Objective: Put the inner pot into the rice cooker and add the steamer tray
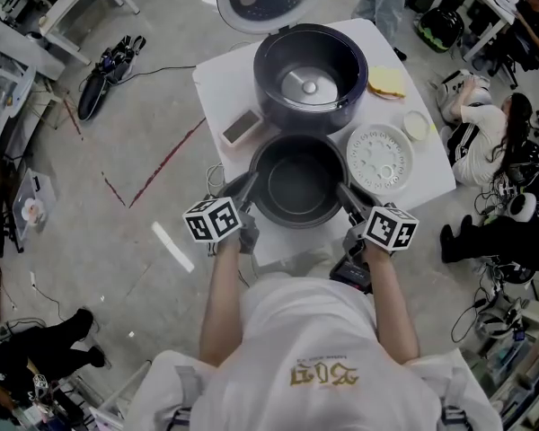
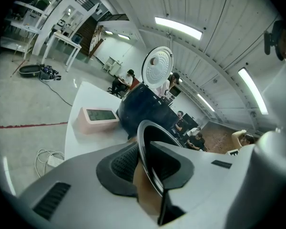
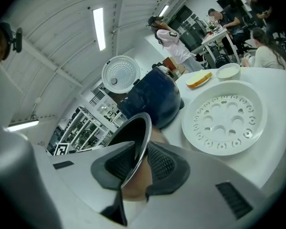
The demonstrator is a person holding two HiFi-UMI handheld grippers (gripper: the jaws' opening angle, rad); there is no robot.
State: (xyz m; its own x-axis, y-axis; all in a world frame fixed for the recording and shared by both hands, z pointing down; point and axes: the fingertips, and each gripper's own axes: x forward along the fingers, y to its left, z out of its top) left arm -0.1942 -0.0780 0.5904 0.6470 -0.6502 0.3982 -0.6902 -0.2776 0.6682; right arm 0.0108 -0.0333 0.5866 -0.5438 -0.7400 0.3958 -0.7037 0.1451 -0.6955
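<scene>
Together, my left gripper (image 1: 244, 189) and right gripper (image 1: 348, 197) clamp their jaws on the inner pot (image 1: 298, 182) at its rim. Beyond stands the rice cooker (image 1: 310, 77).

Dark inner pot (image 1: 298, 182) upright before open rice cooker (image 1: 310, 74), perhaps touching; white steamer tray (image 1: 380, 158) flat beside.

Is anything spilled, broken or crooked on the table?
Nothing stands out. The inner pot sits upright on the table before the open rice cooker, with the left gripper and right gripper clamped on its rim. The steamer tray lies flat beside it. Nothing looks spilled or cracked.
</scene>
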